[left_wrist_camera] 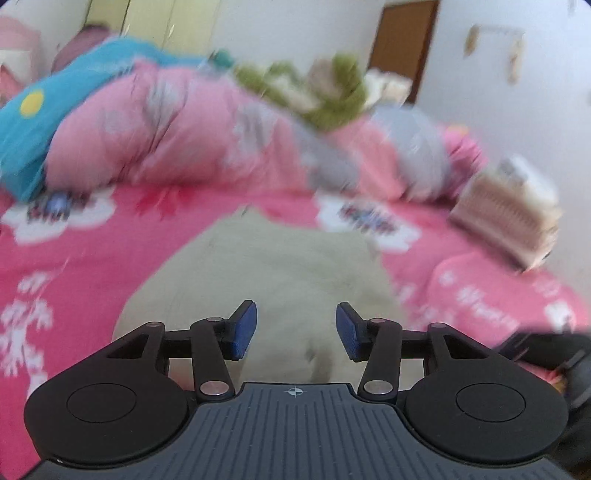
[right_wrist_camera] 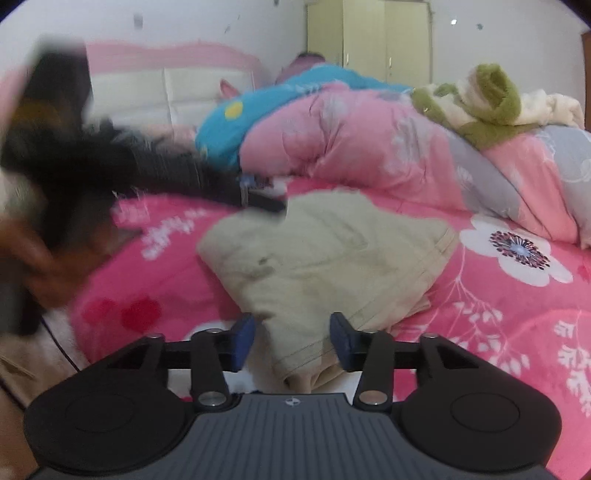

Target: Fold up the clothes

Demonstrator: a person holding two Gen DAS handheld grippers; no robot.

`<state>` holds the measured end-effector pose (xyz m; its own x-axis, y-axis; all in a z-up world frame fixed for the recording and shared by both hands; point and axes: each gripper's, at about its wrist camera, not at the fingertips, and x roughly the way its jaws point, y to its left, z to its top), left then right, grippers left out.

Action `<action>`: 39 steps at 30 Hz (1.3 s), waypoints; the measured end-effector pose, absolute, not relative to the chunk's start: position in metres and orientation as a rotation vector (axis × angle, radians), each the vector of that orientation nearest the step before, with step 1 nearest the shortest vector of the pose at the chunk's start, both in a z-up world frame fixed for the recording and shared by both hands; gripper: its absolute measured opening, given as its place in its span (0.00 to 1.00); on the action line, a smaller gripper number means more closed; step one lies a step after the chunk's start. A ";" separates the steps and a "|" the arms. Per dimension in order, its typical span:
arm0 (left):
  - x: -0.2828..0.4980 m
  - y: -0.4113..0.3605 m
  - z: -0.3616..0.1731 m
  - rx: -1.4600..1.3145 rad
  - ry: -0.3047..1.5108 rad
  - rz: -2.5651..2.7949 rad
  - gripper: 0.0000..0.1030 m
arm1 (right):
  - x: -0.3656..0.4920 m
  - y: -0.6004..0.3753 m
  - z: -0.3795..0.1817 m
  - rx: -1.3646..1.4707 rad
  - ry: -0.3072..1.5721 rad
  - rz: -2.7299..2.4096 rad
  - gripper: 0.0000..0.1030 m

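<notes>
Pink floral bedding covers the bed (right_wrist_camera: 517,314), which serves as the work surface. A rolled pink quilt (right_wrist_camera: 332,136), a blue blanket (right_wrist_camera: 229,122) and a green-and-cream garment (right_wrist_camera: 487,99) are piled along the far side. A pale yellow wardrobe (right_wrist_camera: 369,33) stands against the white wall behind.

The task item, a beige garment (right_wrist_camera: 325,266), lies bunched on the bedding directly ahead of both grippers. Its long axis runs roughly from near-left to far-right in the right wrist view.

The right gripper (right_wrist_camera: 291,343) stands partly open. The near end of the garment lies between its pads; the pads do not appear to press on the cloth. This gripper is judged the nearer one for the next grasp.

The left gripper (left_wrist_camera: 295,332) is also partly open and holds nothing. It hangs over the middle of the garment. Its view is blurred, so finer contact cannot be determined.

A dark blurred shape at the left of the right wrist view is likely the left gripper and the hand (right_wrist_camera: 33,266) that carries it.
</notes>
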<state>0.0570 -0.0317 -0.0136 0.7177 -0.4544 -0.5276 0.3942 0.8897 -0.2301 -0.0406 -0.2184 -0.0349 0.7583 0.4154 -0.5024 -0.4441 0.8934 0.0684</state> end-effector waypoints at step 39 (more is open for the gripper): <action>0.120 0.045 -0.049 -0.259 0.689 -0.382 0.61 | 0.067 -0.244 -0.060 0.458 0.772 0.287 0.62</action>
